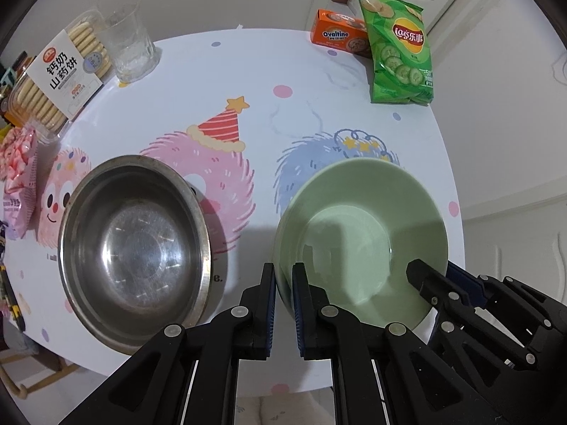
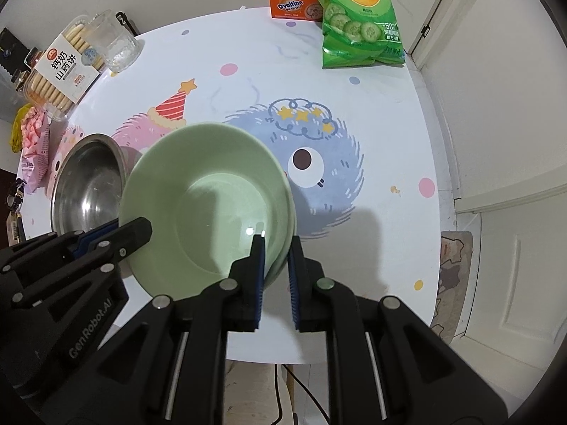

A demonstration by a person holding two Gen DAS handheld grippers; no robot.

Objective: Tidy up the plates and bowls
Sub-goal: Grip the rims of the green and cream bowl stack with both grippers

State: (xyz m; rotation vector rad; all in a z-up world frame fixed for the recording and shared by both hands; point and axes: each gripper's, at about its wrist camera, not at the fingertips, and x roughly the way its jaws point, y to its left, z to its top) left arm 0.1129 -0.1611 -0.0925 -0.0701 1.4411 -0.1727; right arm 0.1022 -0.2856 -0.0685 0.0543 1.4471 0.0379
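Now both grippers, left [image 1: 283, 283] and right [image 2: 275, 258], pinch the green bowl [image 1: 358, 233]; lift evenly toward the metal bowl [image 1: 134, 248] at nine o'clock.

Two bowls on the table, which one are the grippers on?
The green bowl, on the blue monster print. The left gripper and right gripper each straddle its rim on opposite sides. The steel bowl beside it sits untouched.
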